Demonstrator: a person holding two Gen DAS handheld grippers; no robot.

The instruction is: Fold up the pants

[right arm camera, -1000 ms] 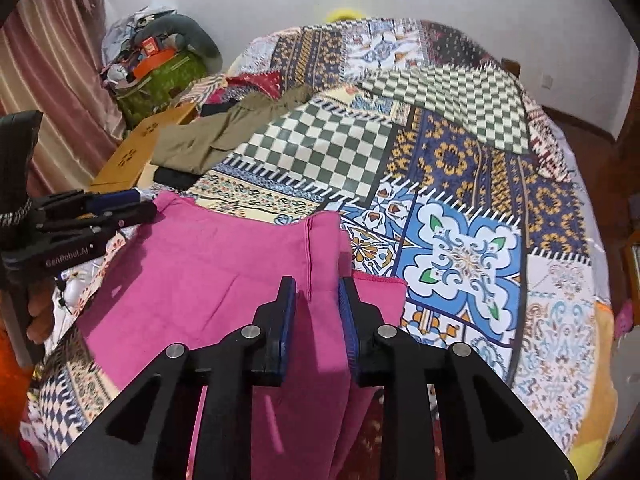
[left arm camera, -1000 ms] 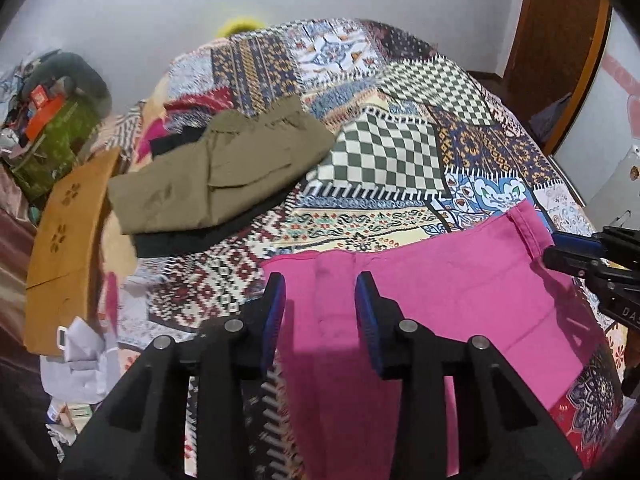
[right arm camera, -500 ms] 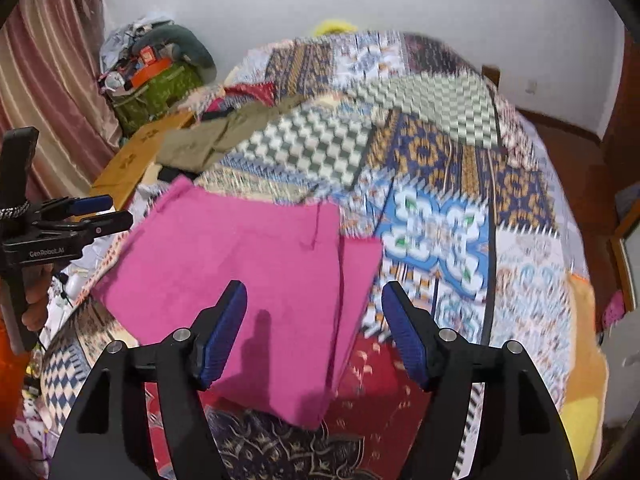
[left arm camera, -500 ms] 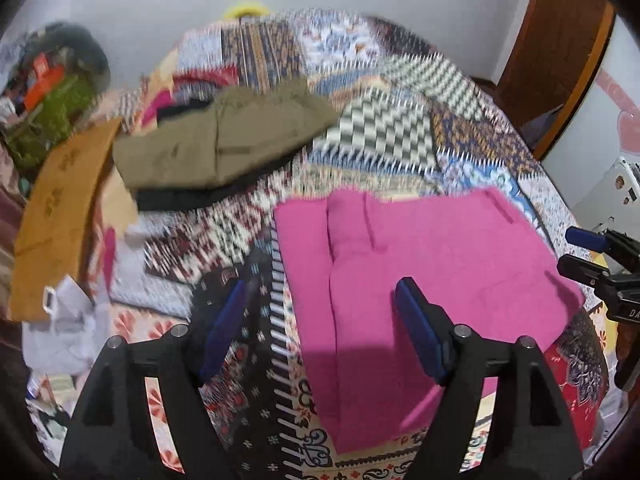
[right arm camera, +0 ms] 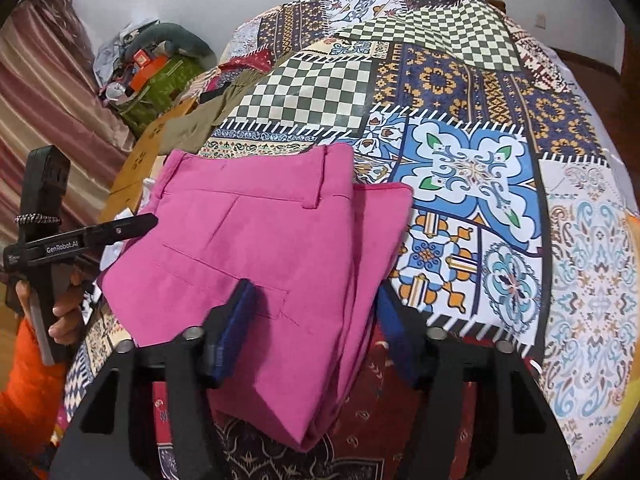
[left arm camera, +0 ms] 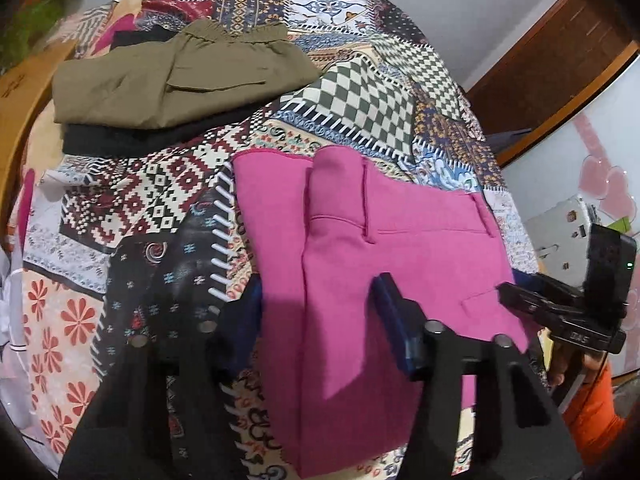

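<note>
Pink pants (left arm camera: 400,240) lie folded flat on the patchwork bedspread (left arm camera: 168,184), waistband towards the far side. My left gripper (left arm camera: 320,288) hovers low over their left part. Its jaws are closing, pink cloth shows between the blue pads, and neither pad presses on it. My right gripper (right arm camera: 316,288) stands over the pants (right arm camera: 260,232) near their right fold. Its jaws are closing too, the folded edge lies between the pads, and they do not grip it. Each gripper shows in the other's view: the right gripper (left arm camera: 560,312) and the left gripper (right arm camera: 100,232), held by a hand in an orange sleeve.
Folded olive pants (left arm camera: 168,76) rest on a black garment (left arm camera: 120,140) at the far left of the bed. A wooden board (right arm camera: 136,160) edges the bed's left side. A green bag (right arm camera: 156,88) and a striped curtain (right arm camera: 40,100) stand beyond. A brown door (left arm camera: 560,52) is far right.
Both grippers' jaws stood narrow around the pink cloth, spread wide, and now stand narrower again. Both grippers have come down closer to the pants, which now lie flat.
</note>
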